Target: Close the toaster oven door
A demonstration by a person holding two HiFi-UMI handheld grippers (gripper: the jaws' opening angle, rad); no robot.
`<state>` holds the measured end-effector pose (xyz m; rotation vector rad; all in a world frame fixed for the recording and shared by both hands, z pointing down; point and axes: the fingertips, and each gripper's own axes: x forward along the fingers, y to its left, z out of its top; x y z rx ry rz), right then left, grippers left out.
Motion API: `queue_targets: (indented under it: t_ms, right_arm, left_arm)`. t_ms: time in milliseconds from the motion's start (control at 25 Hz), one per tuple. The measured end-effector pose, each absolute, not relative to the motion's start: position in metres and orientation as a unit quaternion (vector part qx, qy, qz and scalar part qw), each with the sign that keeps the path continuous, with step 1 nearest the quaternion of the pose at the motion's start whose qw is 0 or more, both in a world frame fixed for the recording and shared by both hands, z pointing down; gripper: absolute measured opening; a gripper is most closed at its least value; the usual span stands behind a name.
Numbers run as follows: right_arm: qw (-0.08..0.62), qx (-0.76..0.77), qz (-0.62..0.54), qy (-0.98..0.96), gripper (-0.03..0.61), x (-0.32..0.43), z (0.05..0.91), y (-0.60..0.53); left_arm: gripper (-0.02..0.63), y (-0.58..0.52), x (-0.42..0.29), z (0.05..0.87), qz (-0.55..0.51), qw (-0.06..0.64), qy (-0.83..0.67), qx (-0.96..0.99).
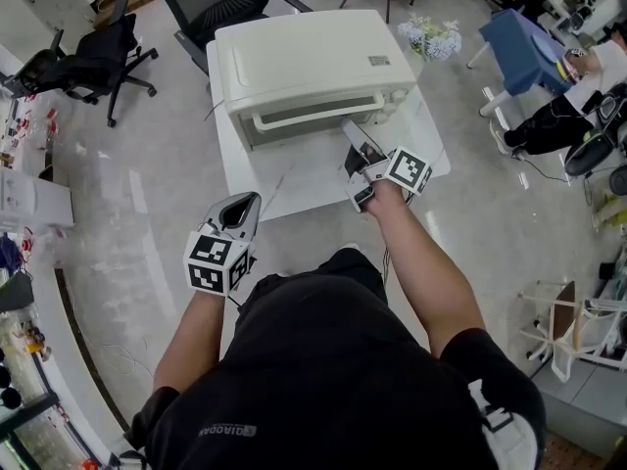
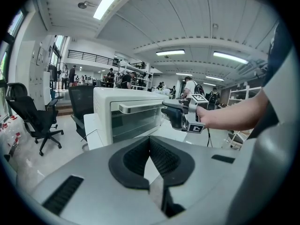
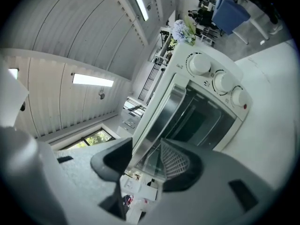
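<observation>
Door (image 2: 133, 123) on toaster oven (image 1: 304, 57) looks shut, perhaps crack left. Your right gripper (image 3: 145, 161) at oven front, jaws apart astride handle (image 3: 166, 114), not pinching. Left gripper (image 2: 150, 139) closed, empty, back from oven. Closing step near finished; next, nudge flush, withdraw.

The view is rolled, so the oven (image 3: 206, 93) stands slanted on the white table (image 3: 274, 107). The right gripper (image 3: 145, 153) is close up against its front with its jaws wide apart. The long pale handle (image 3: 154, 111) of the glass door (image 3: 197, 121) runs between them, and neither pad clearly presses on it. Whether the door sits fully against the body cannot be told. Beside the door are three white knobs (image 3: 222, 82) in a row, with a small red lamp (image 3: 244, 106) at the end. Beyond the oven are flowers (image 3: 180, 29) and, farther off, a blue cloth (image 3: 229, 11). Ceiling lights (image 3: 93, 80) and a window (image 3: 96, 137) fill the rest.
</observation>
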<state>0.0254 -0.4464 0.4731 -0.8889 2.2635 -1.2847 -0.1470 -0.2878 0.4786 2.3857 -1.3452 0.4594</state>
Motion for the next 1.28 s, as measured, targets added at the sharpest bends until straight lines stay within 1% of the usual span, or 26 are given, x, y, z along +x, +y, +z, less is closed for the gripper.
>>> queue_targets:
  t_ms: [160,360,560,640,680,800,840,960,1080,1280]
  right_arm:
    - [0.141,-0.335,-0.419,0.832,0.176,0.025,0.468,-0.412]
    - [0.023,-0.367,-0.334,0.868,0.172,0.011,0.463,-0.369]
    - [-0.057,-0.361,-0.236,0.900,0.149,-0.006,0.454,-0.321]
    - [-0.074,-0.351,-0.218,0.907,0.138,-0.011,0.450,-0.303]
    - [-0.079,-0.348,-0.212,0.910,0.123,-0.013,0.448,-0.296]
    - [-0.094,-0.353,-0.184,0.913,0.057,-0.015,0.443,-0.281]
    - [-0.098,-0.355,-0.175,0.913,0.036,-0.015,0.443,-0.278]
    - [-0.109,-0.361,-0.164,0.912,0.008,-0.015,0.446,-0.267]
    - [-0.117,-0.364,-0.157,0.911,0.002,-0.015,0.447,-0.261]
    - [-0.126,-0.365,-0.139,0.912,0.002,-0.014,0.450,-0.255]
  left_arm:
    - [0.003,-0.279,-0.148,0.475,0.159,0.178,-0.476,0.846]
    - [0.003,-0.273,-0.156,0.464,0.142,0.173,-0.483,0.847]
    - [0.003,-0.261,-0.160,0.464,0.135,0.179,-0.486,0.845]
    - [0.003,-0.254,-0.158,0.461,0.131,0.179,-0.483,0.847]
    - [0.003,-0.252,-0.157,0.459,0.129,0.179,-0.480,0.849]
    - [0.003,-0.248,-0.154,0.452,0.124,0.171,-0.476,0.854]
    - [0.003,-0.246,-0.153,0.450,0.125,0.165,-0.475,0.855]
    - [0.003,-0.241,-0.150,0.449,0.148,0.129,-0.475,0.858]
    - [0.003,-0.239,-0.147,0.446,0.152,0.121,-0.468,0.862]
    - [0.003,-0.238,-0.146,0.446,0.122,0.162,-0.460,0.865]
